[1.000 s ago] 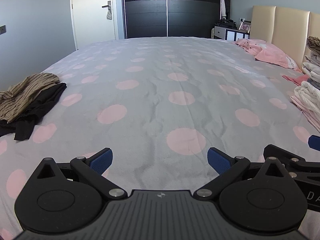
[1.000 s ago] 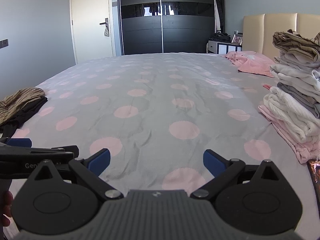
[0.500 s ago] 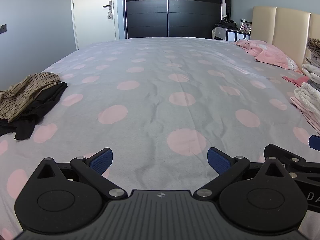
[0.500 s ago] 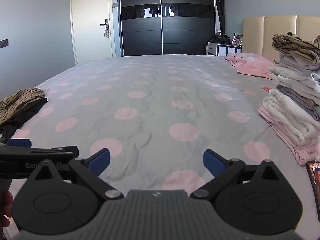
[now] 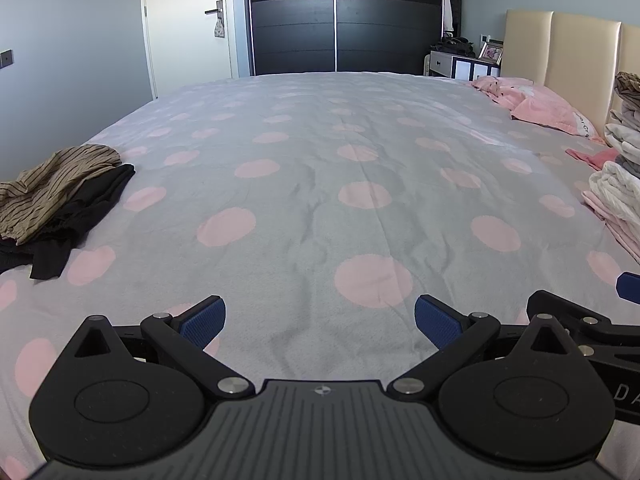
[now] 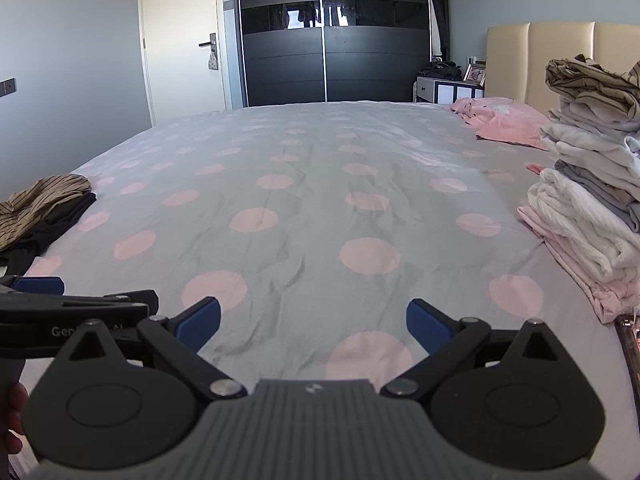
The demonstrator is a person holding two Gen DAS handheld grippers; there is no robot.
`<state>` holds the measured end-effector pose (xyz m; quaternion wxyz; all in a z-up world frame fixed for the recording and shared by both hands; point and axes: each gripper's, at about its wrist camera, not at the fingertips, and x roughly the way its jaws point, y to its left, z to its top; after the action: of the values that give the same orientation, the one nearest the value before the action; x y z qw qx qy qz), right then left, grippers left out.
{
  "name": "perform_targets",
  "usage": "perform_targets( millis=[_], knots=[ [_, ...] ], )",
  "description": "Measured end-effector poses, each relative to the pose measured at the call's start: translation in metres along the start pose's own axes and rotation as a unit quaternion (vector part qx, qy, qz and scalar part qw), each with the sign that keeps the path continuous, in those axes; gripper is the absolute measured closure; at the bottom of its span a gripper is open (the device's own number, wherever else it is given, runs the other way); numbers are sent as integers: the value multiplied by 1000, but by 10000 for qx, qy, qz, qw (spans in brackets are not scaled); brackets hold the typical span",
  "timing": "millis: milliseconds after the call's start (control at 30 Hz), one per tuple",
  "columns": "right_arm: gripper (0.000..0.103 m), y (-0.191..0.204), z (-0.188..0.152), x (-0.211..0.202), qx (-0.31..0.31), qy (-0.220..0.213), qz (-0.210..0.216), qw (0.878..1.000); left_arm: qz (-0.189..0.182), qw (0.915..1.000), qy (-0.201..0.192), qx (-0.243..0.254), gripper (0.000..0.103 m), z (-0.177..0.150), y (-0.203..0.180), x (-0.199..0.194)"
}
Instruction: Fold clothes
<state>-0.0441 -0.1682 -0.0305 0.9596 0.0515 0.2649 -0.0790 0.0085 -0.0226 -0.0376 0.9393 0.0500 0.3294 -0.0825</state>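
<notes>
An unfolded heap lies at the bed's left edge: a brown striped garment [image 5: 56, 180] on top of a black one [image 5: 84, 216], also in the right wrist view as the striped garment [image 6: 36, 204]. A tall stack of folded clothes [image 6: 592, 200] stands at the right, its edge showing in the left wrist view as the folded stack [image 5: 620, 184]. My left gripper [image 5: 318, 316] is open over the bedspread, holding nothing. My right gripper [image 6: 312, 322] is open too, empty, beside the left one. Both hover low near the bed's near edge.
The grey bedspread with pink dots [image 5: 360, 168] spreads wide between heap and stack. A pink pillow [image 5: 540, 106] lies by the beige headboard [image 5: 560, 52]. A dark wardrobe [image 6: 332, 32], a door [image 6: 180, 40] and a bedside table [image 6: 444, 88] stand beyond the bed.
Both views have tilted slightly, with the far wall and wardrobe sitting a little lower in frame. Both grippers stay open and empty; the clothes have not moved.
</notes>
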Motion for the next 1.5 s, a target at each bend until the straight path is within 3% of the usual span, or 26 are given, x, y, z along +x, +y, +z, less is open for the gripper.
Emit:
perform_targets(
  millis=[1500],
  knots=[
    [3,1,-1,0,-15,116,45,9999,148,9998,-39,96,0,-3,-5,-1]
  ],
)
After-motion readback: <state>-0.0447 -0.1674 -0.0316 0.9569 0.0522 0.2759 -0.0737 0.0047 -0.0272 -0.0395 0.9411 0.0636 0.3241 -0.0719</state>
